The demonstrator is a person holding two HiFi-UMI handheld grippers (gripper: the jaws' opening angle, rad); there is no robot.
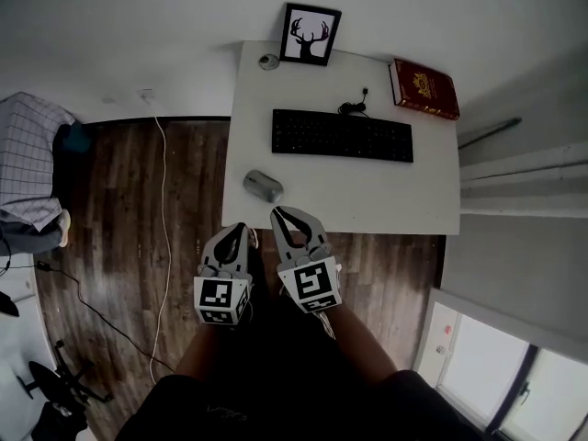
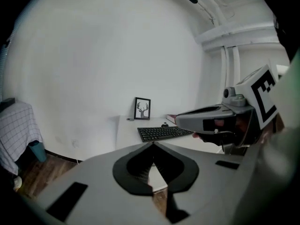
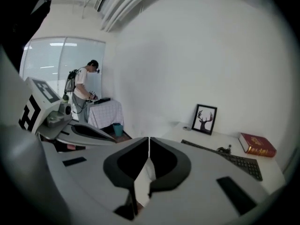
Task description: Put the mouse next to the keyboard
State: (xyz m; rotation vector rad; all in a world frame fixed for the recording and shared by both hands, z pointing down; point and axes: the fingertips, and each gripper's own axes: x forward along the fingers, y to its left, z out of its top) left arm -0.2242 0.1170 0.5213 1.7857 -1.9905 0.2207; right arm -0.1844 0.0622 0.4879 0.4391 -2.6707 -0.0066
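A grey mouse lies near the front left corner of the white desk. Behind it, across the desk's middle, sits a black keyboard, also in the left gripper view and at the right of the right gripper view. Both grippers hover side by side just off the desk's front edge. The left gripper is shut and empty, its tips meeting. The right gripper is shut and empty too, tips together, a little short of the mouse.
A framed deer picture leans on the wall at the desk's back, with a small grey round object beside it. A red book lies at the back right corner. A white cable runs over the wooden floor at left. A person stands far off.
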